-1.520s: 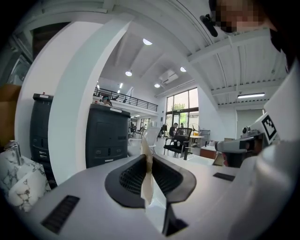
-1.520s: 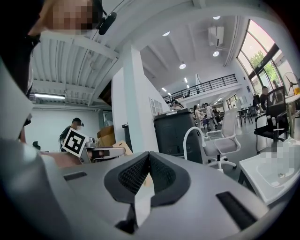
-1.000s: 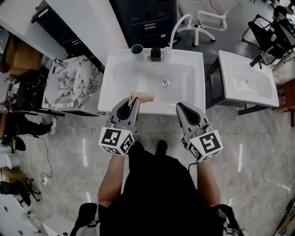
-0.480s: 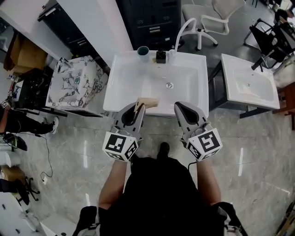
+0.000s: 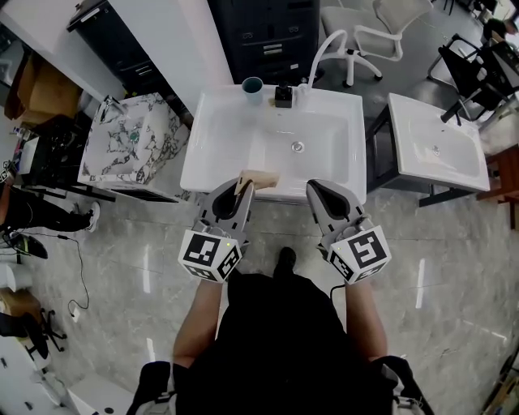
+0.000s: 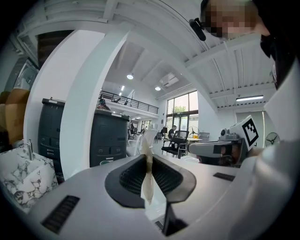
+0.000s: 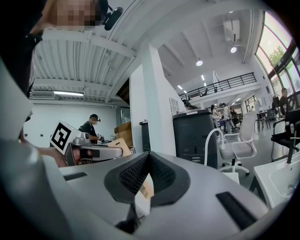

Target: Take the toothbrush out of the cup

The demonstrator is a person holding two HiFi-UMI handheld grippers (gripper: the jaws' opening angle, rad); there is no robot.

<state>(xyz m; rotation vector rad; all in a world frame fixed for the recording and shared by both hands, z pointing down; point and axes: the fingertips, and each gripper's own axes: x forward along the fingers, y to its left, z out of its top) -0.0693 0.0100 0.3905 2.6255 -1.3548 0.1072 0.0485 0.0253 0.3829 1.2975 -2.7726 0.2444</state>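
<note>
A teal cup [image 5: 252,85] stands on the back rim of the white sink [image 5: 215,154], left of a small black item [image 5: 283,97]. I see no toothbrush in the cup. My left gripper [image 5: 242,188] hovers at the sink's front edge, far from the cup, shut on a flat tan piece [image 5: 259,177]. In the left gripper view the piece [image 6: 147,180] stands edge-on, pinched between the pads of that gripper [image 6: 148,157]. My right gripper [image 5: 312,188] hangs beside it at the same front edge. Its tips [image 7: 149,154] meet with nothing between them.
A white curved faucet [image 5: 323,47] rises behind the sink. A marble-patterned basin [image 5: 130,146] stands to the left and a second white sink [image 5: 438,142] to the right. A dark cabinet [image 5: 263,36] and an office chair [image 5: 375,24] stand beyond.
Both grippers have crept a little along the sink's front edge, and the head camera has shifted. The left gripper's hold on the tan piece is unchanged.
</note>
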